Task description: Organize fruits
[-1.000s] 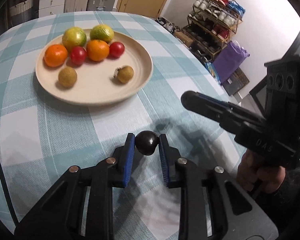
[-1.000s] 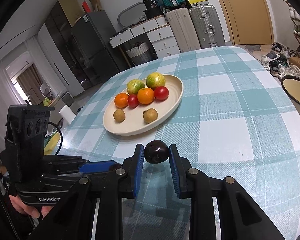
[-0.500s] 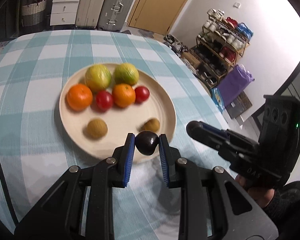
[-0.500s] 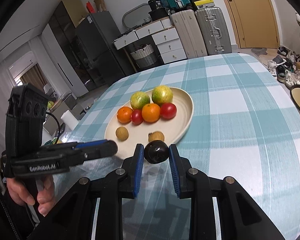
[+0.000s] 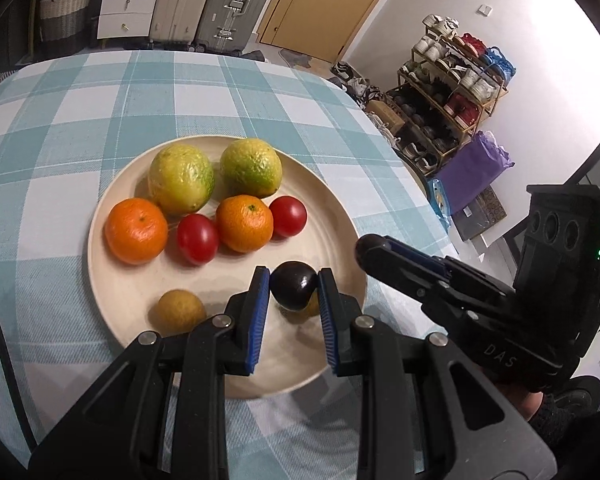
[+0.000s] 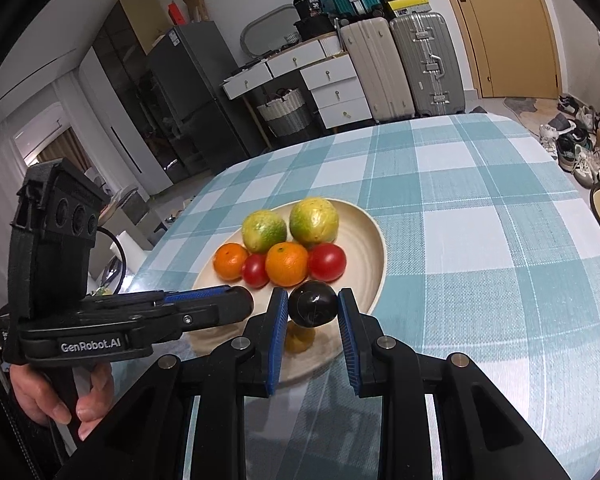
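Dark plum [image 5: 293,285] sitting pinched in left gripper [image 5: 293,304] over near edge of plate [image 5: 112,292]; second dark plum [image 6: 313,304] clamped in right gripper [image 6: 313,328], hanging above plate's near rim, beside tomatoes [image 6: 327,262]

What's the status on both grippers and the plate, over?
Left gripper shut on a dark plum. Right gripper likewise, dark fruit. Both over plate. Small brown fruit beneath, crowding the drop.
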`<state>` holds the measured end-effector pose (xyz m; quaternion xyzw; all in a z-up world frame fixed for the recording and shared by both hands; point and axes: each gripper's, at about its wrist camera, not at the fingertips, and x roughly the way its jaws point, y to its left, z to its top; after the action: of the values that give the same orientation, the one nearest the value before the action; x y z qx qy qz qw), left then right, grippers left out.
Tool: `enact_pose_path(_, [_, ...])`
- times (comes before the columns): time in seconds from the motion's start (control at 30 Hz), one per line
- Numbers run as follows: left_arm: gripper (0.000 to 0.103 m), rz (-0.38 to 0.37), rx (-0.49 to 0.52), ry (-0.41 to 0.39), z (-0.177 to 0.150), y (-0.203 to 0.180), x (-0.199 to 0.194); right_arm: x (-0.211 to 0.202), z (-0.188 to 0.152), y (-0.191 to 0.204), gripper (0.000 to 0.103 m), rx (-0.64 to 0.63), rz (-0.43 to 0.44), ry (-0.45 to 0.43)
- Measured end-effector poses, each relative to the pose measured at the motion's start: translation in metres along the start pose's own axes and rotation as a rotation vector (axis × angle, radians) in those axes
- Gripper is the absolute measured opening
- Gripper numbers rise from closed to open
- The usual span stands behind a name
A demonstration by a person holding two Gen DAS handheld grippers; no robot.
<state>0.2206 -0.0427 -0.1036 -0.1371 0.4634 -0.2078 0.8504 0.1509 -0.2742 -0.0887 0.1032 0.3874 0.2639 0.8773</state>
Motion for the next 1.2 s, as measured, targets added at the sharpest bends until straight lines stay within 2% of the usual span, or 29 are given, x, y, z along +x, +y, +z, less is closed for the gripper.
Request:
enact_pose_path(0.67, [0.021, 0.016, -0.018, 0.021, 0.014, -0.001, 0.027, 0.031, 0.014, -0.016, 0.026, 0.02, 0.028, 0.059])
enact_pose_path(0.8, [0.022, 0.0, -0.034, 0.023, 0.016, 0.001, 0.027, 0.036, 0.017, -0.019, 0.026, 0.044, 0.015, 0.066])
enact_pose_path(0.83, [0.022, -0.006, -0.033, 0.023, 0.016, 0.001, 0.027, 0.037, 0.018, -0.02, 0.027, 0.055, 0.019, 0.073])
enact_pose_path(0.87, [0.027, -0.006, -0.033, 0.029, 0.015, 0.001, 0.027, 0.038, 0.018, -0.022, 0.027, 0.066, 0.024, 0.076])
enact_pose_path(0.9, [0.031, 0.0, -0.034, 0.032, 0.014, 0.0, 0.027, 0.038, 0.018, -0.023, 0.031, 0.075, 0.033, 0.074])
enact_pose_path(0.93, [0.033, 0.003, -0.035, 0.027, 0.013, 0.0, 0.026, 0.037, 0.019, -0.024, 0.04, 0.079, 0.037, 0.068])
enact_pose_path(1.03, [0.037, 0.007, -0.031, 0.008, 0.009, -0.003, 0.02, 0.028, 0.019, -0.024, 0.047, 0.079, 0.026, 0.036])
enact_pose_path(1.2, [0.04, 0.028, -0.019, -0.017, 0.004, -0.007, 0.006, 0.01, 0.018, -0.025, 0.049, 0.09, 0.009, -0.007])
